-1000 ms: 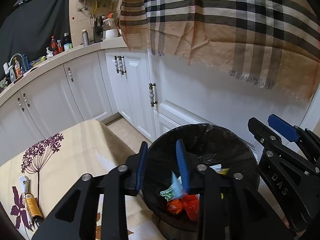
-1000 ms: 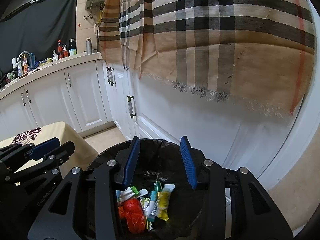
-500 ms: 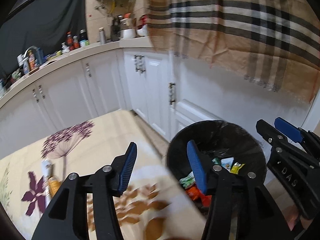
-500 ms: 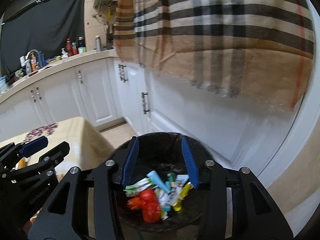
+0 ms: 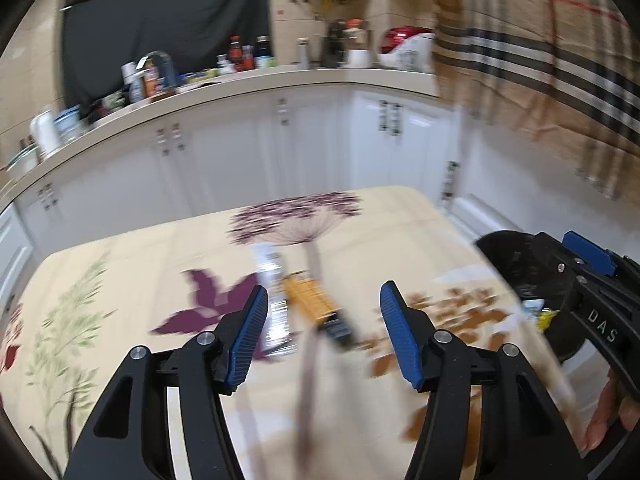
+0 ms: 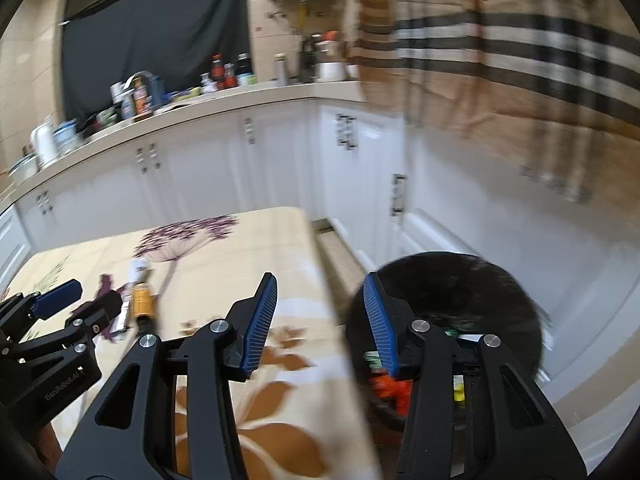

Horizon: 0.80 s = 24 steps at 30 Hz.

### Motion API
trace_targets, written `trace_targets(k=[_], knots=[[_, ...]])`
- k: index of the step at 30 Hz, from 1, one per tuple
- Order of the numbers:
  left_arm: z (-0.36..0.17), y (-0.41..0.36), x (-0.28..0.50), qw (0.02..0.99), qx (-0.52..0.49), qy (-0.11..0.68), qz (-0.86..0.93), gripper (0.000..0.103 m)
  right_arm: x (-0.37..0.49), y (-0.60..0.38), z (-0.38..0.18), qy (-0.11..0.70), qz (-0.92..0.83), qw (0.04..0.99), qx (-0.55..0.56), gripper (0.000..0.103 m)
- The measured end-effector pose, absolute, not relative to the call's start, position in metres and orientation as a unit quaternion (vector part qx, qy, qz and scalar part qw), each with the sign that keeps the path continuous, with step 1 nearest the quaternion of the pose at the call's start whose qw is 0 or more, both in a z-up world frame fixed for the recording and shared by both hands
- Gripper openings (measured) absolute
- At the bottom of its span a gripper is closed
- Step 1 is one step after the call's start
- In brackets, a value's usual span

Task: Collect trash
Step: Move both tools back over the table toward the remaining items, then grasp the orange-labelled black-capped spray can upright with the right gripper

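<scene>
An orange tube with a black cap [image 5: 316, 304] and a white wrapper [image 5: 274, 292] lie side by side on the floral tablecloth [image 5: 120, 280]. My left gripper [image 5: 324, 300] hovers over the table just short of them. Its jaws are opening and nothing is between the pads. My right gripper [image 6: 320, 288] is open and empty, over the table's right edge. The black-lined trash bin [image 6: 460, 280] stands on the floor to the right, with red and green wrappers [image 6: 390, 390] inside. The right wrist view shows the tube [image 6: 141, 300] far left, beside the left gripper [image 6: 68, 304].
White kitchen cabinets [image 5: 240, 168] and a counter crowded with bottles [image 5: 240, 56] run along the back. A plaid cloth [image 5: 540, 60] hangs over the cabinets on the right. A narrow strip of floor [image 6: 340, 256] separates table and bin. A person's fingers [image 5: 608, 412] hold the right gripper.
Both grippers have swung left from above the bin to above the table. The left jaws have spread wider. The bin now sits at the right edge of both views.
</scene>
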State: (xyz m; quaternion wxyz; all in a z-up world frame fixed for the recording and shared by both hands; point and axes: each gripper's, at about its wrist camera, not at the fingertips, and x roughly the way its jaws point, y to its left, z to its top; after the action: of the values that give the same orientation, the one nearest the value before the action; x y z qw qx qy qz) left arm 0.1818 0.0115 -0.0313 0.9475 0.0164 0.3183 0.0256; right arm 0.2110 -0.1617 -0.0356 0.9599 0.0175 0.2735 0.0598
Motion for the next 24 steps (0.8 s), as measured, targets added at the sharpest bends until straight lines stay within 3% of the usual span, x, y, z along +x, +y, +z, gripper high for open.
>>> trace_targets(k=[24], knots=[[-0.051, 0.172, 0.137, 0.920, -0.044, 0.344, 0.180, 0.059, 0.233, -0.019, -0.061, 0.338, 0.168, 0.924, -0.059, 0.044]])
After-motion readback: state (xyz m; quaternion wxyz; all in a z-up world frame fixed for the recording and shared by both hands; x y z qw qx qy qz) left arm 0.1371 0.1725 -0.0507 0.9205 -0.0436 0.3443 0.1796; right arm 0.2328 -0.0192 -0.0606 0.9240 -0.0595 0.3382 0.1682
